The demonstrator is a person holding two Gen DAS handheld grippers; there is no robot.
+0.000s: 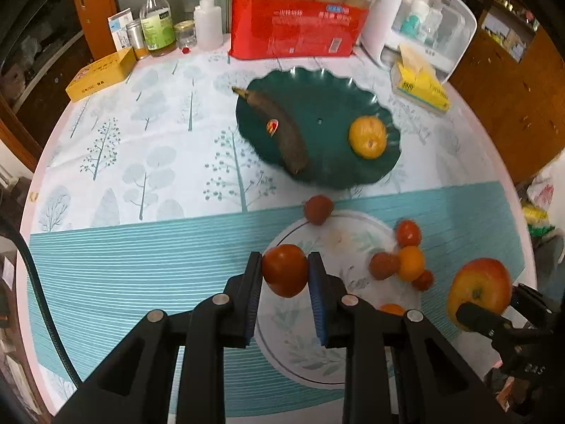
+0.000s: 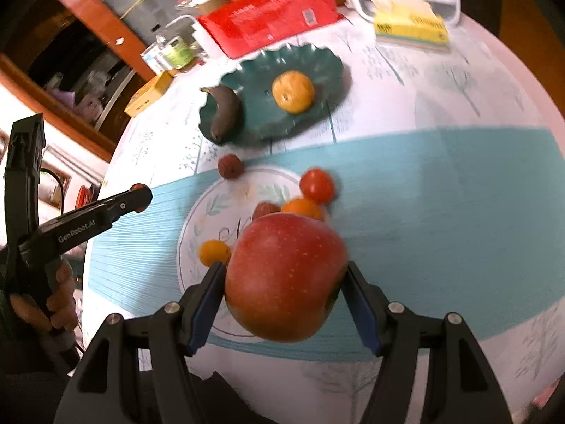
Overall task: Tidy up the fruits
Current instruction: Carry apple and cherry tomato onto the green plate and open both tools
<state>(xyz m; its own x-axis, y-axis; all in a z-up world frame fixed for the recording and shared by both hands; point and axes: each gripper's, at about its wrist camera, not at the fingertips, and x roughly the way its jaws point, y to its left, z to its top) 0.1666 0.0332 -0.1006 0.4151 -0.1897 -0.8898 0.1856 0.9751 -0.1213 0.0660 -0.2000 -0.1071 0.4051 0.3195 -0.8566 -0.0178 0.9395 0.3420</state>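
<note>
Left gripper [image 1: 285,270] pinching a tomato [image 1: 284,269] between its pads; right gripper [image 2: 284,284] clamped around an apple [image 2: 284,277].

tomato [image 1: 285,270]: smooth, glossy red skin
apple [image 2: 286,277]: waxy red-yellow skin, pale speckles, slight sheen
banana [image 1: 279,130]: dull, matt, brown-black peel with glossy sticker
green plate [image 1: 328,84]: glossy, smooth, scalloped rim, looks plastic or glazed
white plate [image 1: 310,367]: smooth glazed ceramic look, printed leaves
desk [image 1: 141,254]: printed cloth, matt, fine ribbed stripes
fingers [image 1: 319,304]: matt black plastic, ribbed blue pads, shiny metal pins
red pack [image 1: 293,31]: glossy plastic film
tissue box [image 1: 422,88]: yellow cardboard, matt
</note>
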